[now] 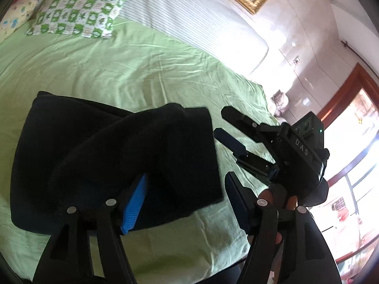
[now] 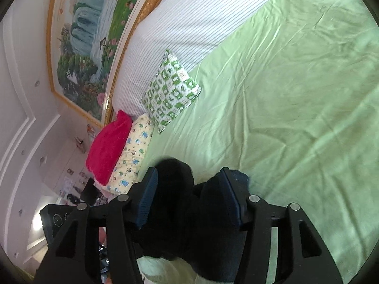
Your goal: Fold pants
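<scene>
Black pants point(image 1: 118, 142) lie in a folded bundle on the green bed sheet point(image 1: 118, 71). My left gripper point(image 1: 187, 203) stands open over the bundle's near right corner; its blue left pad point(image 1: 133, 206) lies against the fabric and the right finger is clear of it. Just right of the pants, my right gripper point(image 1: 221, 122) hovers open, and green sheet shows between its fingers. In the right wrist view the right gripper point(image 2: 189, 197) frames the black pants point(image 2: 175, 189), with its pads apart on either side of the cloth.
A green-and-white patterned pillow point(image 1: 78, 11) and a yellow printed pillow point(image 2: 132, 153) lie at the head of the bed, with a red cushion point(image 2: 109, 144) beside them. Behind them is a white striped headboard point(image 1: 189, 11) under a gold-framed painting point(image 2: 87, 35). Wide green sheet point(image 2: 284, 118) spreads beyond the pants.
</scene>
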The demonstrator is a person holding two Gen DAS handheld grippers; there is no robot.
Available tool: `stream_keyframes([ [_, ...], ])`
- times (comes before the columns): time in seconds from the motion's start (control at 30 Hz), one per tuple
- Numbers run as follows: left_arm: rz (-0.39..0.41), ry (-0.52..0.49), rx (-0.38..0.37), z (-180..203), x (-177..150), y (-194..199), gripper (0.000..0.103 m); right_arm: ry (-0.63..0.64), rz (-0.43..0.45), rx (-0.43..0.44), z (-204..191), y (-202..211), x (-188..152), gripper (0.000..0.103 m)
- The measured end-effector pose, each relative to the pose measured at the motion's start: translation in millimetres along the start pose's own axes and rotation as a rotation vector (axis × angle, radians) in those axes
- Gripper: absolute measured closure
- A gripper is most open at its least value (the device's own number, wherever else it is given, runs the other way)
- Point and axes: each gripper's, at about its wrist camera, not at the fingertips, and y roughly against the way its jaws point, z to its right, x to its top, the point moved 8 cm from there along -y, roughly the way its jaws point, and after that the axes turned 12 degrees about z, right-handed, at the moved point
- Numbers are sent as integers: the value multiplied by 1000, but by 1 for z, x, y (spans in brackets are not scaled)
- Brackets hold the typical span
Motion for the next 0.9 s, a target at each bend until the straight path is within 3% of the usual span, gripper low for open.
stream_keyframes([
  [0.2, 25, 43, -12, -7, 5, 16, 32, 48, 49, -69, -9, 19, 5, 27],
  [0.47, 82, 117, 26, -33, 19, 40, 27, 177, 37, -176, -30, 18, -5, 23],
  [0.57, 100, 143, 47, -47, 22, 47, 27, 240, 29, -239, -35, 18, -10, 16],
  [0.9, 141, 225, 102, -87, 26, 64, 26, 339, 3, -314, -45, 17, -28, 12],
])
